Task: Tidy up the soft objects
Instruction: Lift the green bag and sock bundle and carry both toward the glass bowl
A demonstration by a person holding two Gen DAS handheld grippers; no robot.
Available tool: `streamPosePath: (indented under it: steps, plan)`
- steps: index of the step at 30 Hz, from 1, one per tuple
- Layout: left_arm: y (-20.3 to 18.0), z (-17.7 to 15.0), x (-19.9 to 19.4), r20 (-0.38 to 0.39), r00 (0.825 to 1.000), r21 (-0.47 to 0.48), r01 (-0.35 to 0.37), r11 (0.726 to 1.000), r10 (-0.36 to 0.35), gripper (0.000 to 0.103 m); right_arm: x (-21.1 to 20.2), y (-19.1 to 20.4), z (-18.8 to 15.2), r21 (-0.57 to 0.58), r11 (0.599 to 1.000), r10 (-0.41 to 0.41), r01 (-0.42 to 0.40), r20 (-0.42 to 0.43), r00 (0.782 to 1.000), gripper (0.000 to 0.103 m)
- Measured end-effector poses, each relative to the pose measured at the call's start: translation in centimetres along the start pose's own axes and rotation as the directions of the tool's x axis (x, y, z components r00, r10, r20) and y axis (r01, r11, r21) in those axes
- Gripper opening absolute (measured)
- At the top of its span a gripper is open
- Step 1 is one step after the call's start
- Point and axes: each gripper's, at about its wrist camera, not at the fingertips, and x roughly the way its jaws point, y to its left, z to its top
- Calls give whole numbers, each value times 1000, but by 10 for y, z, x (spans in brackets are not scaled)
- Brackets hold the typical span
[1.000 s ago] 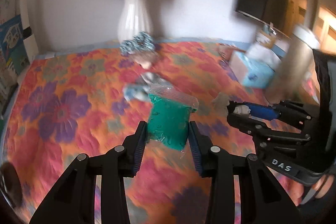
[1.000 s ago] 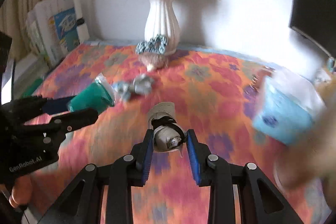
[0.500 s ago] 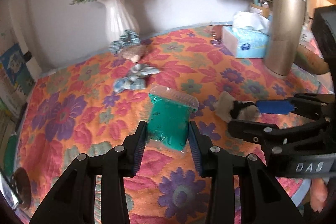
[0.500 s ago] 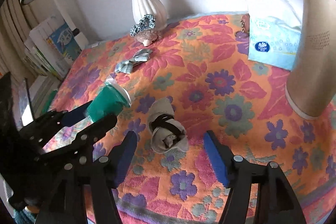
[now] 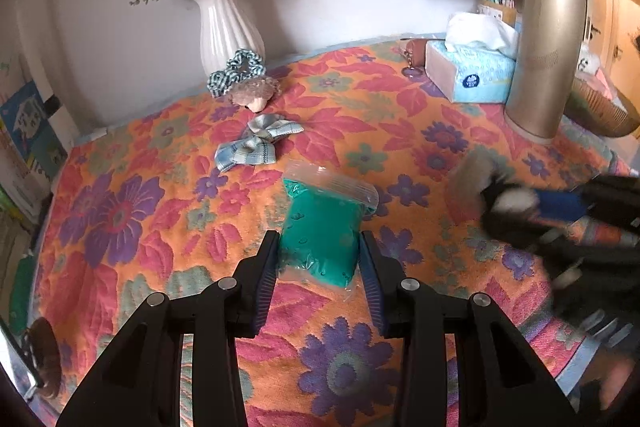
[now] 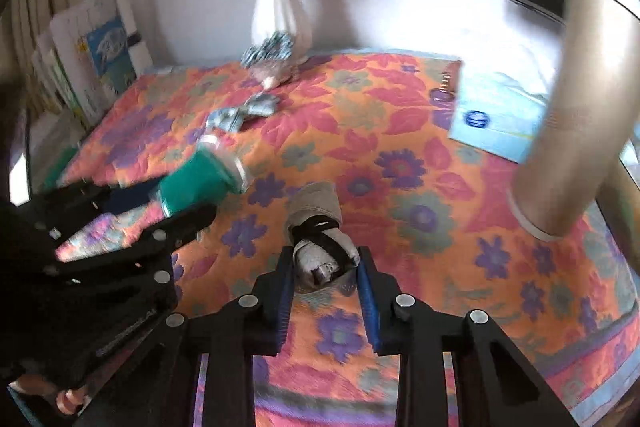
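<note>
left gripper (image 5: 319, 259) clamped on teal bag (image 5: 322, 233), right gripper (image 6: 325, 277) just closed around rolled sock (image 6: 320, 239)

The left gripper (image 5: 319, 259) points forward and downward, its jaws clamped on a green bag (image 5: 322, 231). To its right, the right gripper (image 6: 325, 269) has just closed its jaws on a grey sock roll (image 6: 320, 239).

A table covered by a flowered orange cloth (image 5: 132, 211) carries a white vase (image 5: 230, 23) of blue flowers at the back, with a checked scrunchie (image 5: 236, 71) and a small hedgehog toy (image 5: 256, 93) just before it. A plaid bow (image 5: 256, 145) lies nearer the middle. At the right stand a tissue box (image 5: 472, 75) and a tall gold canister (image 5: 548, 43).
</note>
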Motion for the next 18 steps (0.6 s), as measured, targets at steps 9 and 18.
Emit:
streamPosePath:
  steps: [9, 18]
  plan:
    - [-48, 12, -32, 44, 980, -5, 193, 981, -192, 36, -72, -64, -12, 127, 992, 4, -12, 63, 998, 29]
    - [-128, 47, -66, 90, 926, 119, 356, 927, -368, 36, -128, -148, -27, 264, 963, -87, 50, 128, 988, 29]
